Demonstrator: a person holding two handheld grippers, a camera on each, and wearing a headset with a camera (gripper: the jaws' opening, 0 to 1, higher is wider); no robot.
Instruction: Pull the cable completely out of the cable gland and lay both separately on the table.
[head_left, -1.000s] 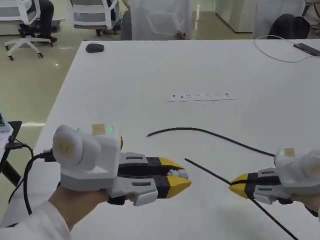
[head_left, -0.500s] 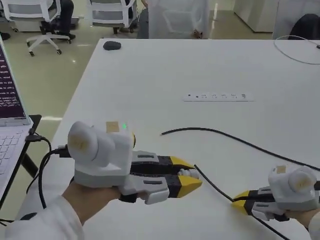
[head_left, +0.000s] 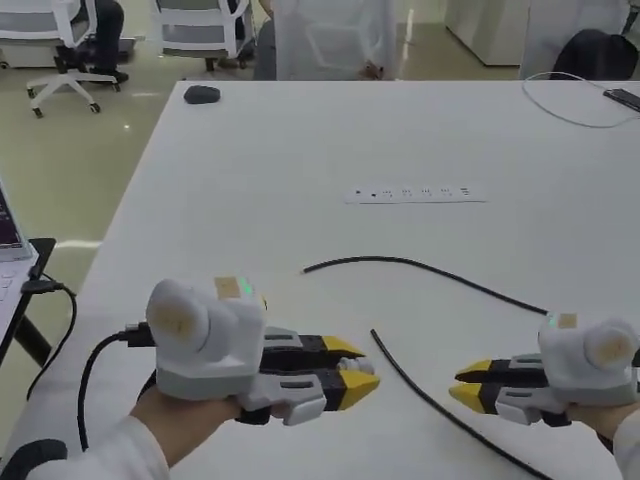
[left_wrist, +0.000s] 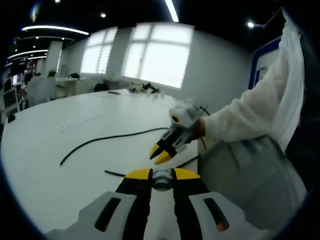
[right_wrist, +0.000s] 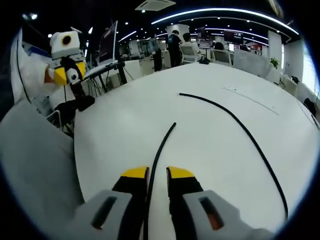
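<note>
The cable gland (left_wrist: 161, 181) sat pinched between the tips of the left gripper (head_left: 365, 375), whose jaws were drawn narrow on it. It seemed to be carried clear of the table (head_left: 300, 150) rather than resting on it. No cable ran into the gland. The cable (right_wrist: 162, 144) stretched forward from the right gripper (head_left: 458, 386), and its free end lay on the tabletop between the two grippers, apart from the left gripper's tips. The right gripper's jaws were also narrow, with the cable running back between them, and they appeared to be holding it. Farther out, beyond both grippers, a second black curve lay on the table. Whether it was the same cable looping round could not be told.

Judged from this, the pulling-out looked finished, with gland and cable already separate. What remained was the laying down. The gland had yet to be set on the table ahead of the left gripper and let go, and the cable had yet to be released from the right gripper, with the two kept apart.
</note>
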